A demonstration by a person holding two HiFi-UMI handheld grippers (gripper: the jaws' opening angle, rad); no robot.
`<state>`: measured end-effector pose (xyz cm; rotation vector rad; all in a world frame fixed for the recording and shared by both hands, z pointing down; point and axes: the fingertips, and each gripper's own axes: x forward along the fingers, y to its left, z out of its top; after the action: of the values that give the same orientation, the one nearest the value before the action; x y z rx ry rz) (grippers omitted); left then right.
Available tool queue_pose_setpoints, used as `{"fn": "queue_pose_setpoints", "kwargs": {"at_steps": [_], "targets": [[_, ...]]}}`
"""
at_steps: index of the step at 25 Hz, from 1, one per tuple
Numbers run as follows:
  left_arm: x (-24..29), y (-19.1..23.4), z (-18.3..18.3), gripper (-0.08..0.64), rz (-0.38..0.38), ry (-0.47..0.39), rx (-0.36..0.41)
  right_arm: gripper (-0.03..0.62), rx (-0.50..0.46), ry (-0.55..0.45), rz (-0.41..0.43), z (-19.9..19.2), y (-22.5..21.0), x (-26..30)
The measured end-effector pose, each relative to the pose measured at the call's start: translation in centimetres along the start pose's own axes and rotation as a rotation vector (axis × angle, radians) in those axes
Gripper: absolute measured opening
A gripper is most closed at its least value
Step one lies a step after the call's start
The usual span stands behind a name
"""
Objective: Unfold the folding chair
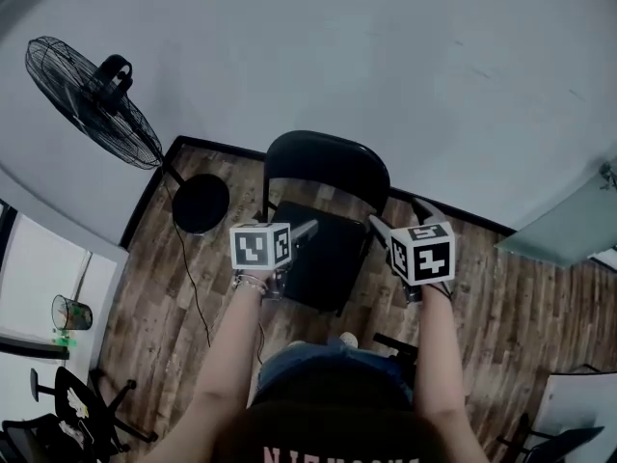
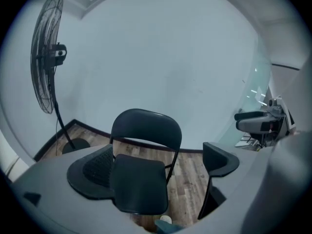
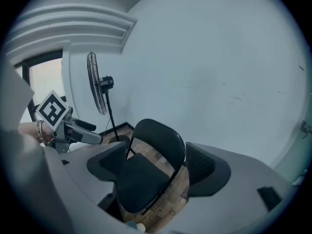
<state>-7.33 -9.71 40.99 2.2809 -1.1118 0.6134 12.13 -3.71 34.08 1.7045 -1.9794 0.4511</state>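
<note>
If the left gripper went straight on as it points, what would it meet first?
Probably the folding chair's seat, framed between the open, empty jaws of the left gripper; depth is unclear.

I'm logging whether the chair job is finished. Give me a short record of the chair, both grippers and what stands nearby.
chair: folding chair stands unfolded, seat down, on the wooden floor near the wall
left gripper: jaws apart, nothing held, clear of the chair
right gripper: jaws apart, nothing held, clear of the chair
nearby: standing fan, left in the head view
task: looks done
</note>
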Motion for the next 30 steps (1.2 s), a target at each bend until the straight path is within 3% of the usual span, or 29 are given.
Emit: {"fn": "queue_pose_setpoints", "kwargs": {"at_steps": [6, 14, 17, 19, 21, 22, 24, 25, 30], "targets": [[-2.9, -0.3, 3.3, 0.568, 0.005, -0.059, 0.145, 0.367, 0.04, -0.21, -0.026, 4.6, 1.4, -4.2], [-8.5, -0.6, 9.2, 0.539, 0.039, -0.271, 0.274, 0.339, -0.04, -0.338, -0.058, 8.0, 3.7, -7.0], [-10.9, -1.1, 11.1, 0.42, 0.038, -0.364, 0.311, 0.268, -0.102, -0.4, -0.114, 9.5, 4.3, -8.7], [-12.3, -1.3, 12.2, 0.342, 0.049, -0.425, 0.338, 0.165, -0.118, -0.455, -0.168, 10.3, 4.2, -10.1], [-13.5, -1.3, 13.0, 0.228, 0.082, -0.479, 0.374, 0.023, -0.106, -0.503, -0.212, 10.8, 3.8, -11.5], [-14.1, -1.4, 13.3, 0.165, 0.103, -0.505, 0.394, -0.002, -0.099, -0.517, -0.221, 10.9, 3.6, -12.0], [-14.9, -1.5, 13.7, 0.029, 0.137, -0.55, 0.437, -0.002, -0.093, -0.526, -0.22, 10.9, 3.5, -12.5], [-15.1, -1.6, 13.8, 0.003, 0.143, -0.564, 0.457, -0.002, -0.096, -0.524, -0.219, 10.9, 3.5, -12.6], [-15.4, -2.2, 14.4, 0.003, 0.137, -0.585, 0.498, -0.002, -0.126, -0.503, -0.221, 10.8, 3.6, -12.7]]}}
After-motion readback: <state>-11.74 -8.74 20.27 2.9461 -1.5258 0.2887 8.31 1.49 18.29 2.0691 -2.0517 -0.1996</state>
